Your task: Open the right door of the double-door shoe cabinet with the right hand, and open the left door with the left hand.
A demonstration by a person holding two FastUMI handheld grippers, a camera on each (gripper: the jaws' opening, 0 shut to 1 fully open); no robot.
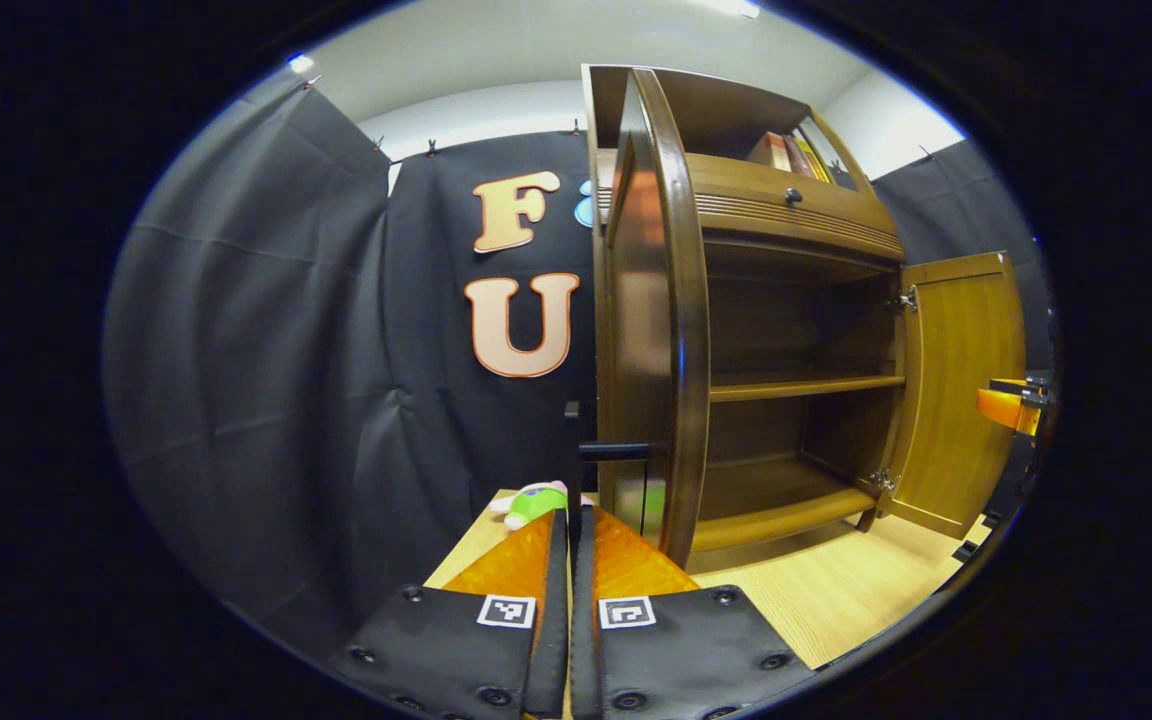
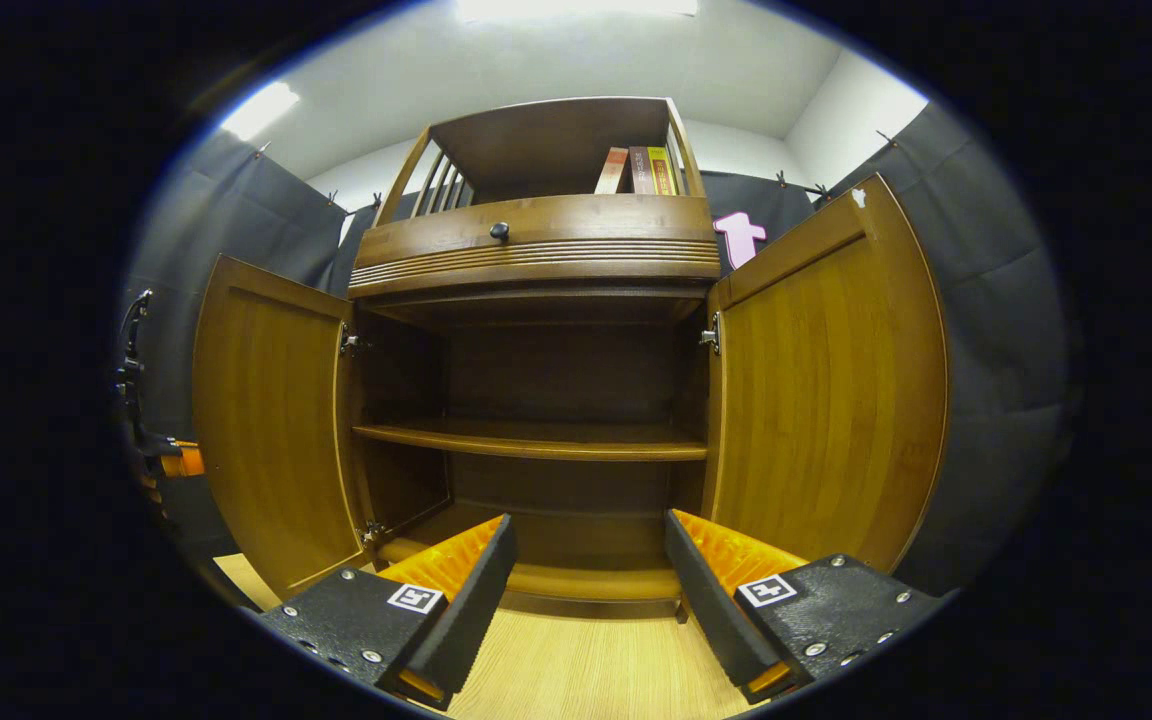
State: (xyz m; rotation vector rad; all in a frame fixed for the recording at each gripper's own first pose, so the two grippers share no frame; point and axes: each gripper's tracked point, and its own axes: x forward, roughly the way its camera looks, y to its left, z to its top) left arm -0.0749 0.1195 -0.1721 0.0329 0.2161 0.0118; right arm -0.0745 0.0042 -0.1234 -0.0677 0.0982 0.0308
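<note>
Shoe cabinet (image 2: 546, 300): brown wooden double-door unit standing on a pale wood-grain table (image 2: 586, 670), facing the right gripper view squarely; both doors are hanging open.
Left door (image 2: 271, 430): flat varnished panel with a framed edge, swinging out to the left of the opening in the right gripper view; in the left gripper view it is showing edge-on as a tall, curved, glossy strip just beyond the fingers.
Right door (image 2: 826, 400): same honey-coloured panel, swinging out to the right, its grain running vertically.
Interior: one smooth horizontal shelf (image 2: 531, 440) is crossing the dark cavity, with metal hinges sitting at the door corners.
Drawer front (image 2: 536, 245): ribbed moulding running along its lower edge, a small round dark knob (image 2: 500, 231) sitting left of centre.
Top niche: a few upright books (image 2: 641, 170) are leaning at the right side.
Left gripper (image 1: 571, 520): its ridged fingers are lying pressed together, closed on nothing, pointing at the near edge of the left door, below a dark bar handle (image 1: 616, 451).
Right gripper (image 2: 586, 530): its fingers are standing wide apart, holding nothing, aimed at the cabinet's lower compartment.
Soft toy (image 1: 534, 502): a green and pink plush shape is lying on the table beyond the left gripper's tips.
</note>
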